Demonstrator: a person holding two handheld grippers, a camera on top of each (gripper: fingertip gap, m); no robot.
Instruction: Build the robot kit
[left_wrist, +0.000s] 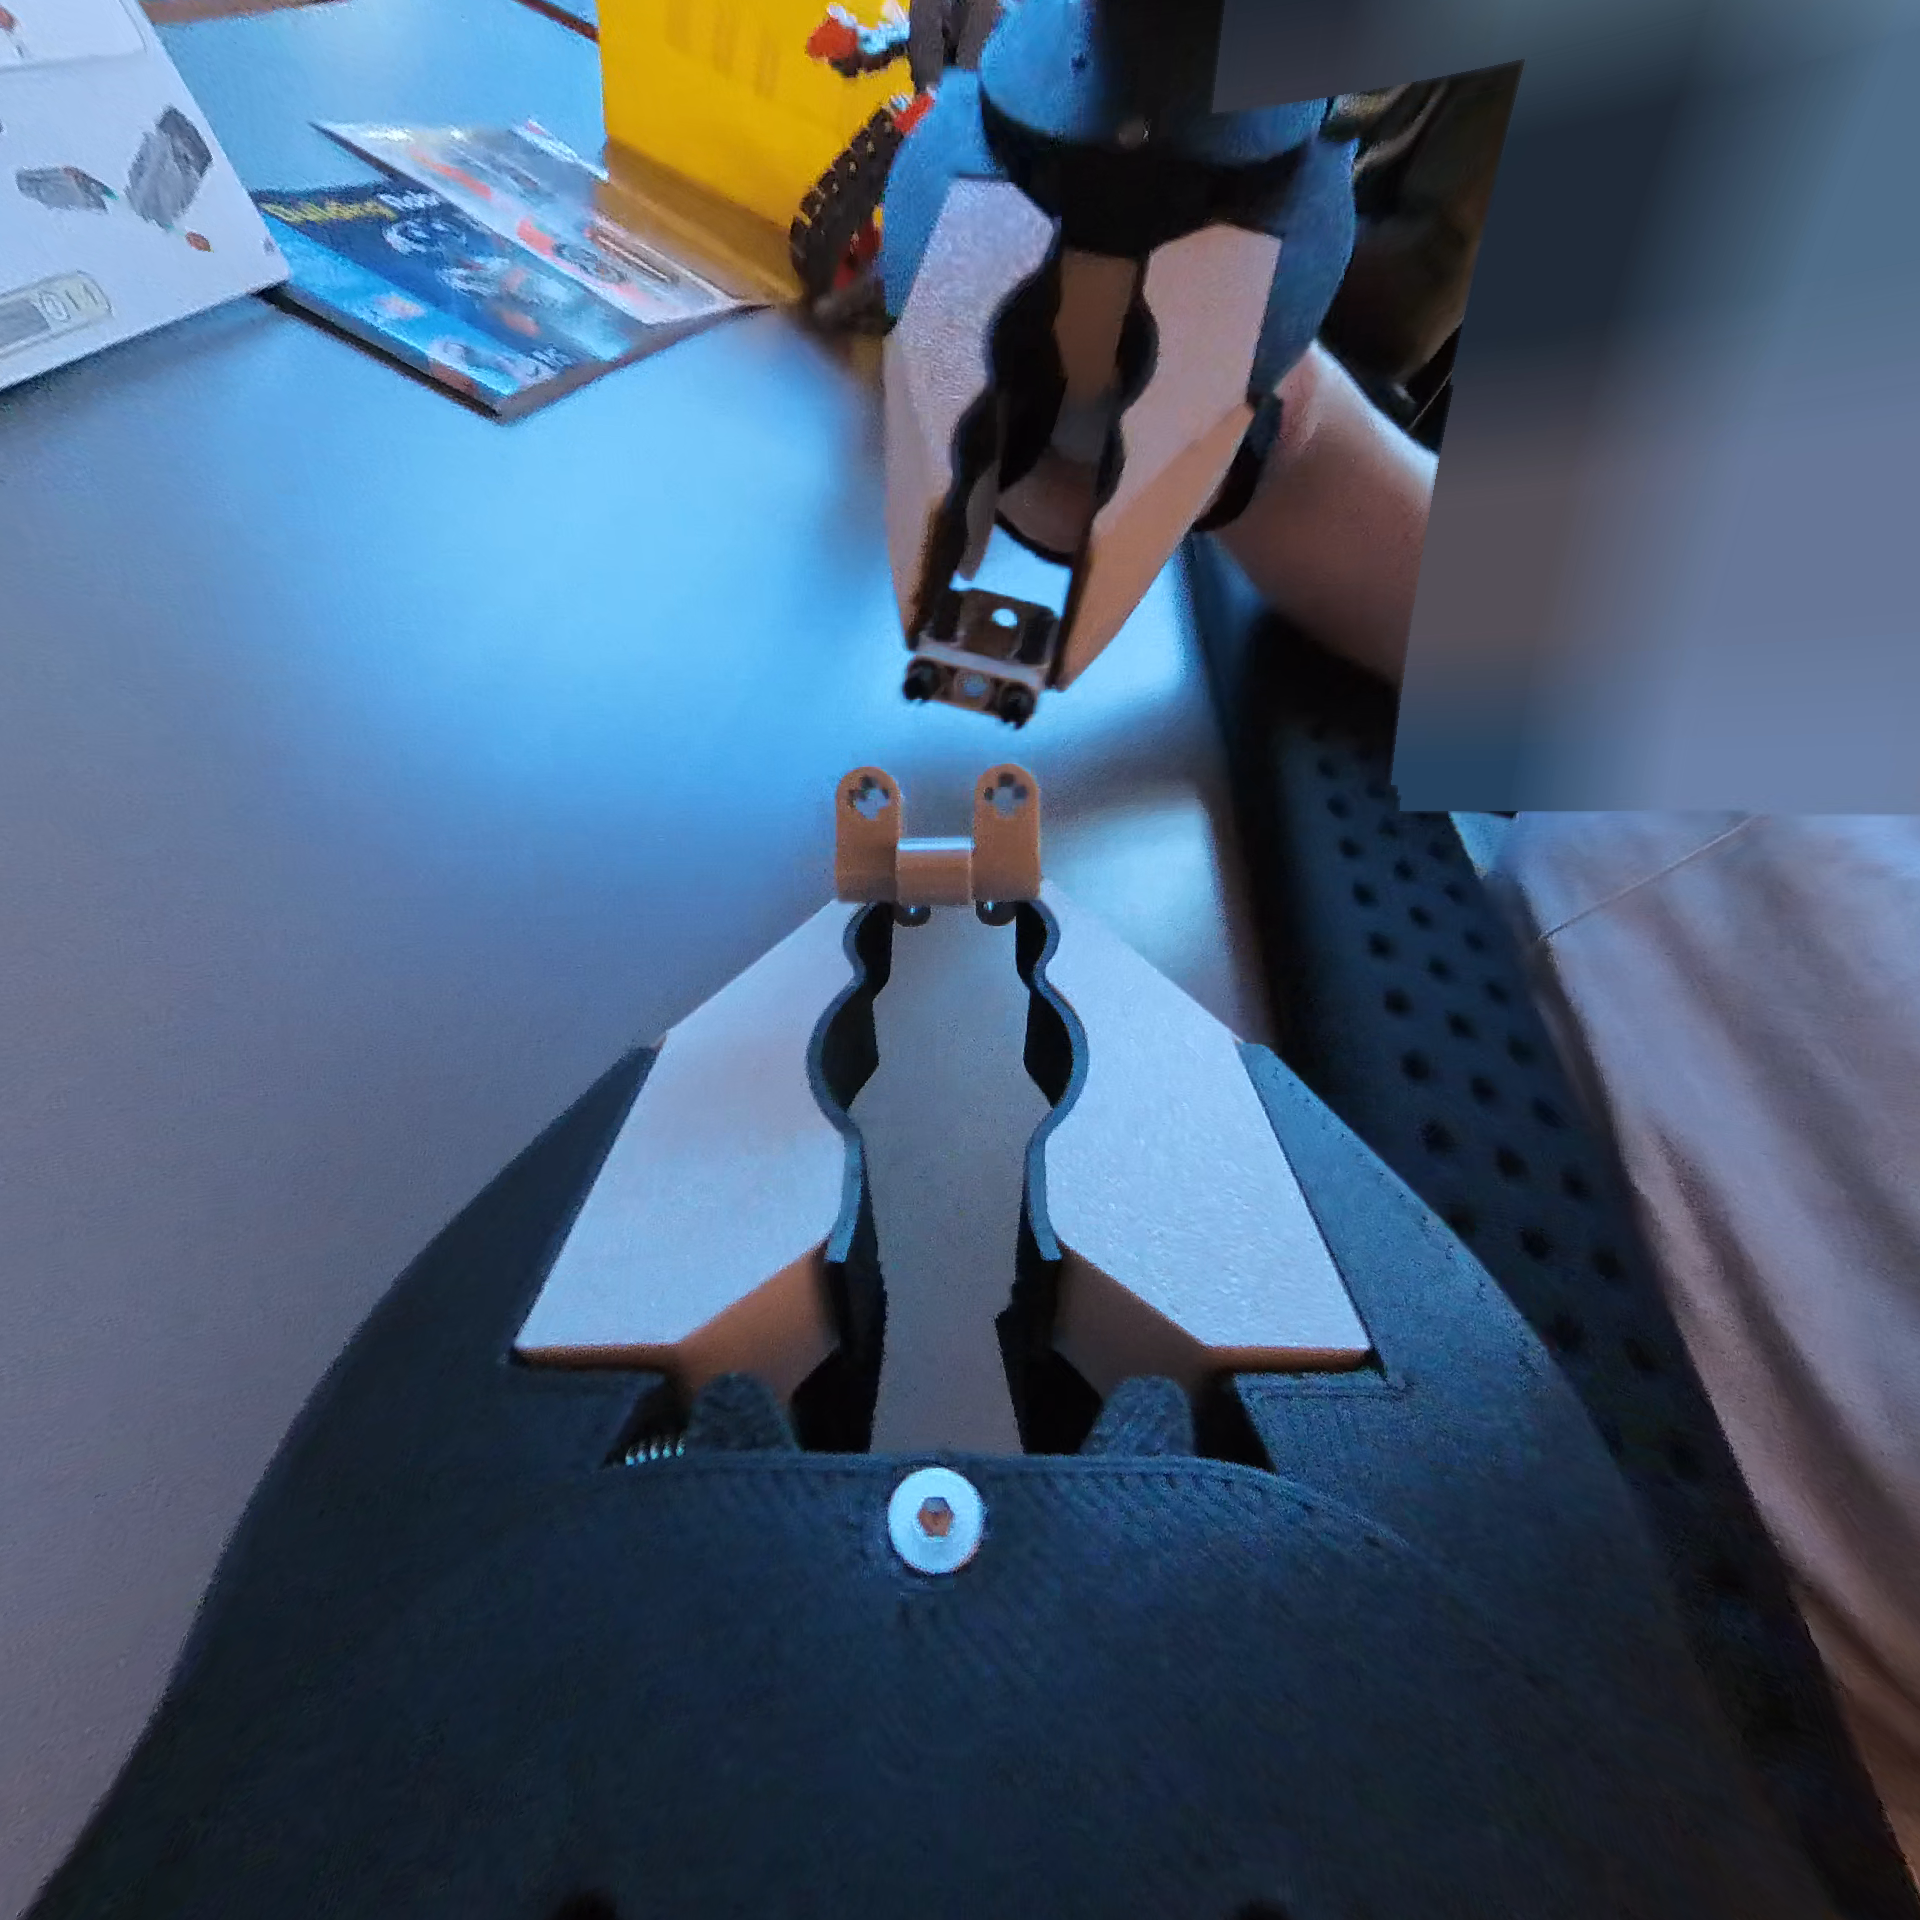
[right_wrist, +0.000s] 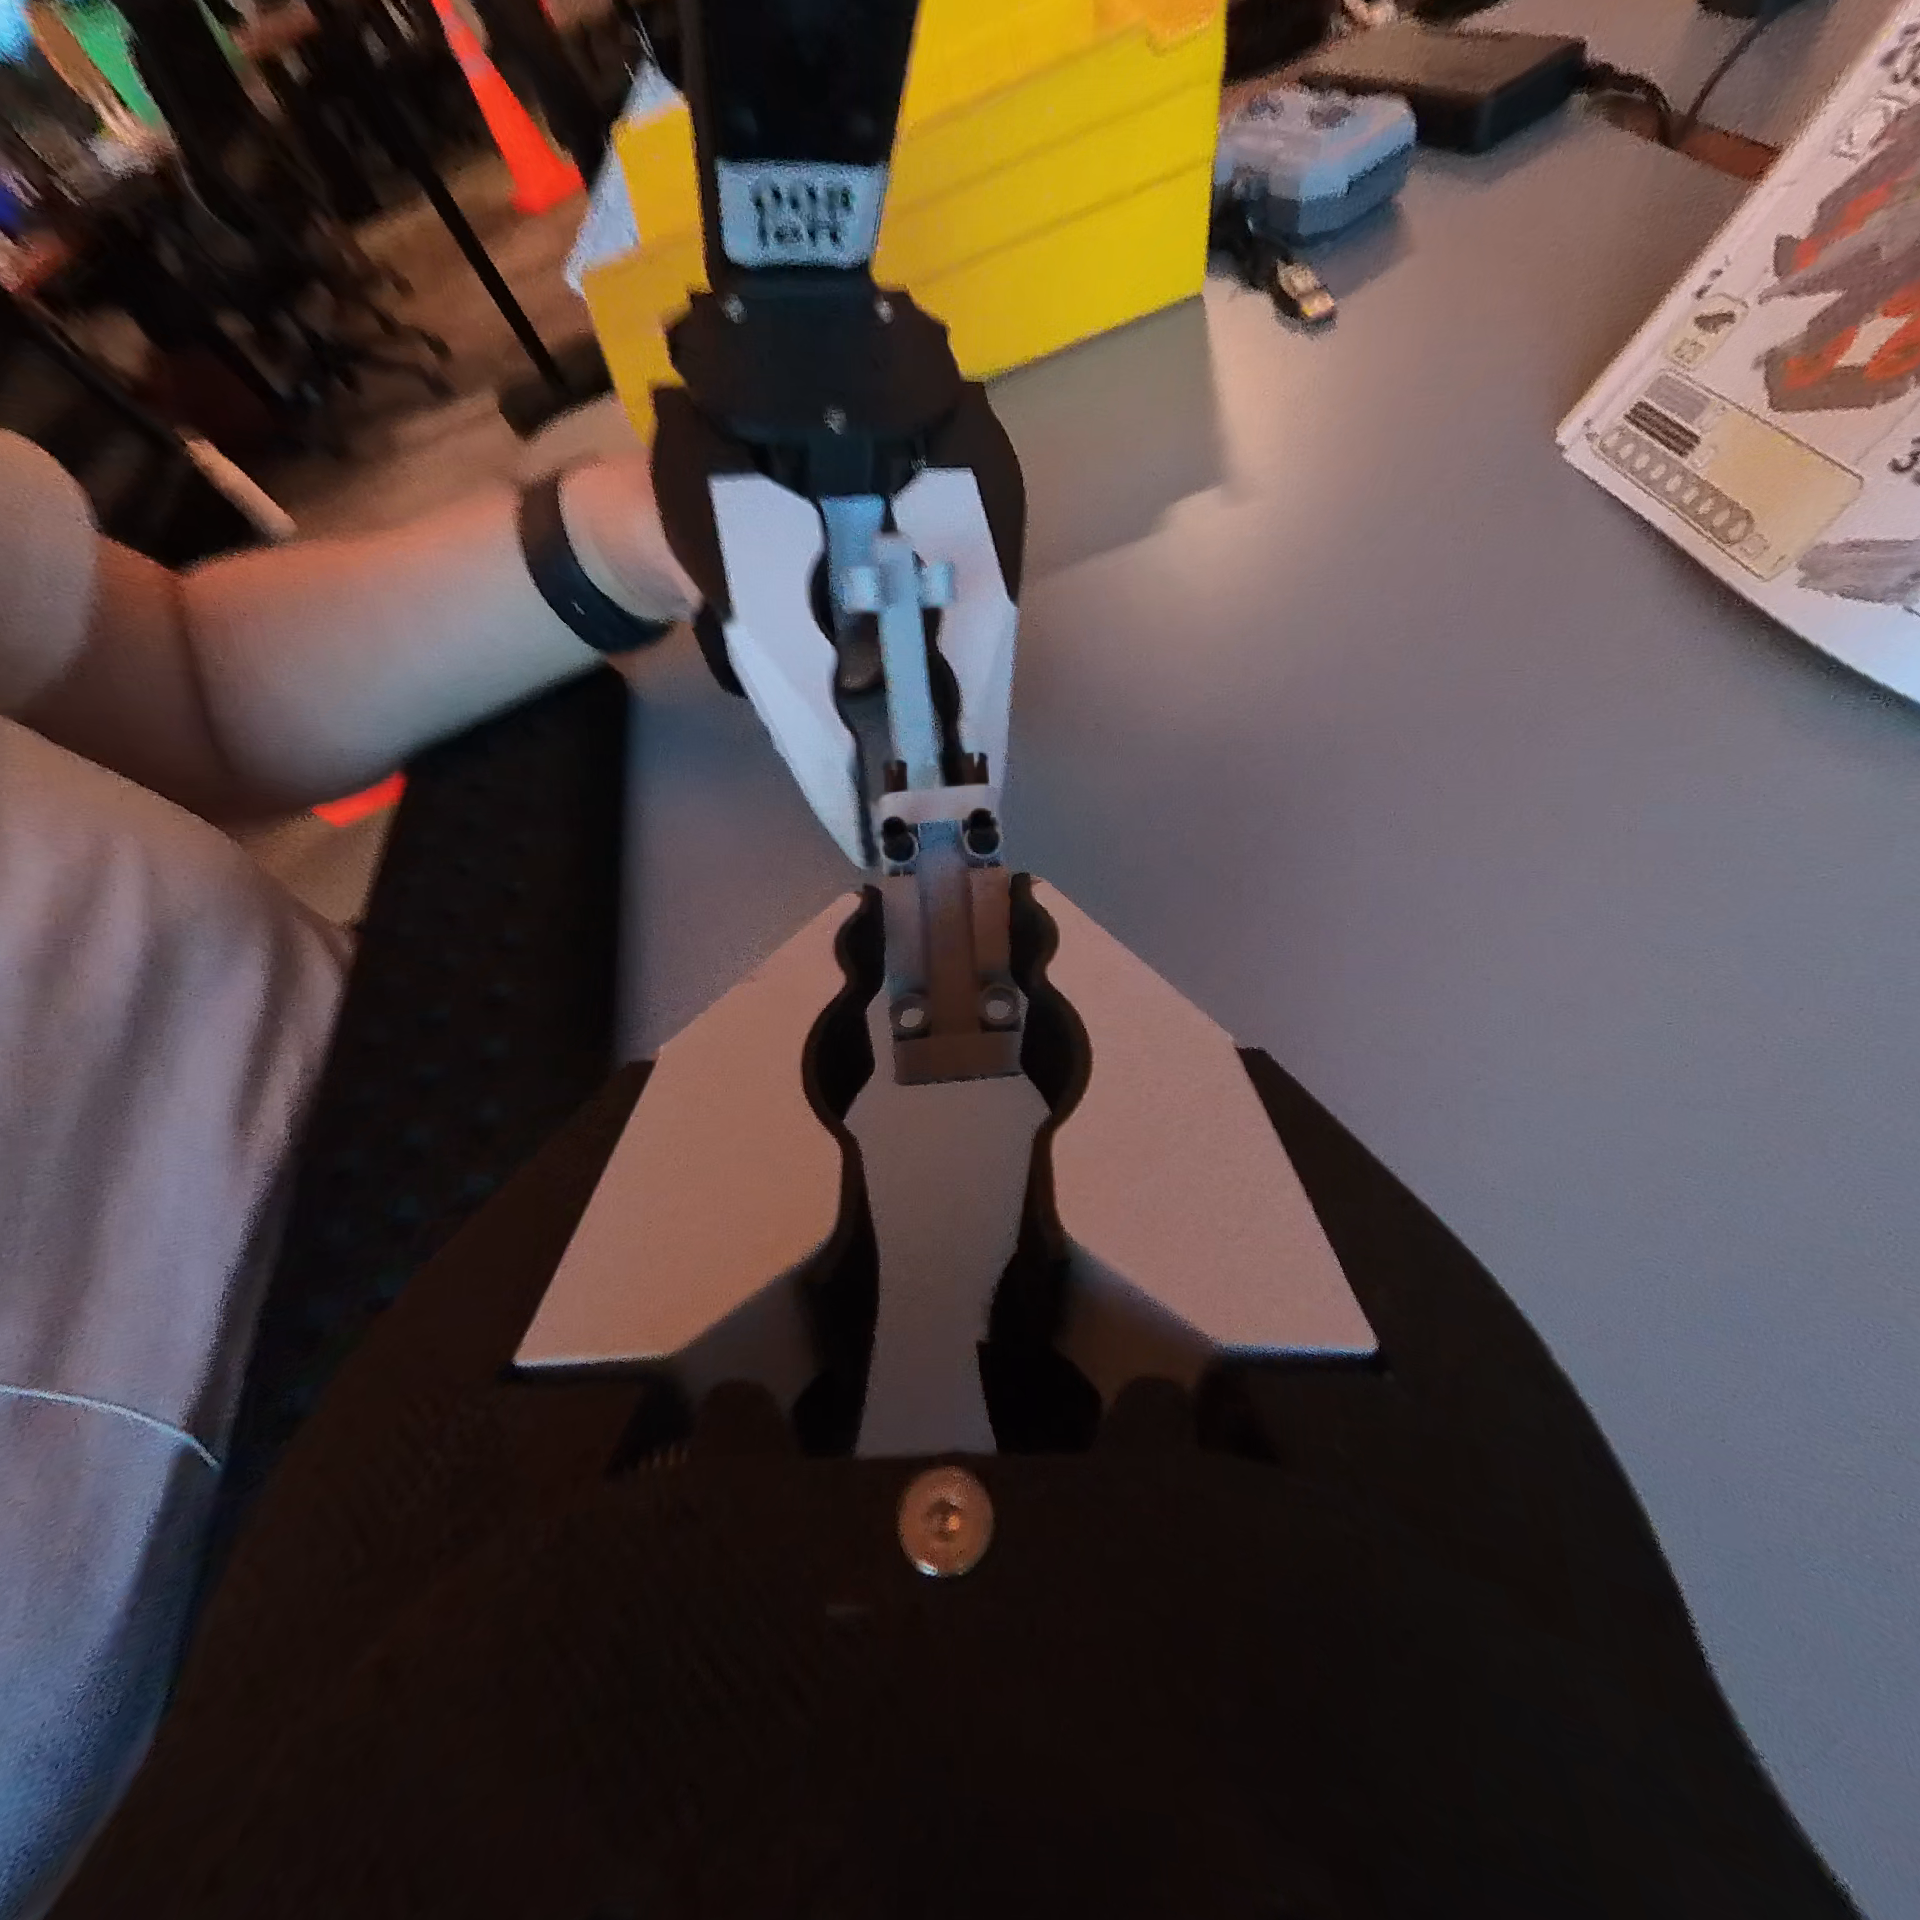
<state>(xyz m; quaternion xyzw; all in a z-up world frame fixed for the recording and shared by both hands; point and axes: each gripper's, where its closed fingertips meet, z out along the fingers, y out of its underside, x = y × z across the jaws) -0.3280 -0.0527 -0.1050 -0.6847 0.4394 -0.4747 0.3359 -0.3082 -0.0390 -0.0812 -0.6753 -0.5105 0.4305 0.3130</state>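
Note:
In the left wrist view my left gripper (left_wrist: 935, 906) is shut on a small tan connector piece (left_wrist: 935, 857) with two upright lugs, held at the fingertips above the grey table (left_wrist: 468, 727). My right gripper (left_wrist: 982, 665) comes in from the top, shut on a small frame piece with two black pins (left_wrist: 971, 675) that point at the lugs across a small gap. In the right wrist view my right gripper (right_wrist: 948, 896) grips that grey frame piece (right_wrist: 951, 1013). The left gripper (right_wrist: 935, 844) faces it tip to tip with the connector piece (right_wrist: 938, 826).
A yellow box (left_wrist: 727, 94) (right_wrist: 1039, 208) stands behind the grippers, with a red and black brick model (left_wrist: 852, 208) beside it. Booklets (left_wrist: 499, 260) and an instruction sheet (right_wrist: 1787, 416) lie on the table. A black perforated mat (left_wrist: 1455, 1039) lies at the near edge. A person's forearm (right_wrist: 364, 665) reaches in. Across from one pair of fingers to the other is roughly 4 cm.

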